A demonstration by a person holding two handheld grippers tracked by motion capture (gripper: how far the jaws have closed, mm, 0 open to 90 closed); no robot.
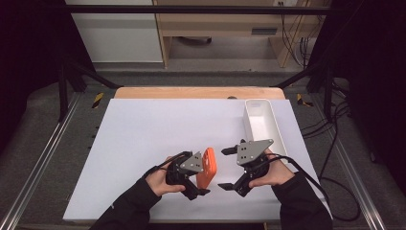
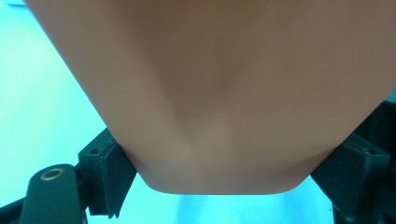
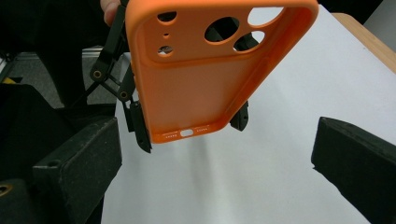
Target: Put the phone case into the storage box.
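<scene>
A white table mat [image 1: 153, 143] carries a white bin [image 1: 261, 120] beyond the jaws. The left gripper [image 1: 194, 184] is clamped across an orange phone case [image 3: 205, 74], held lifted. The right gripper [image 1: 230, 167], jaws wide apart, faces it; it should likely close squarely on the free end. No writing is legible.
</scene>
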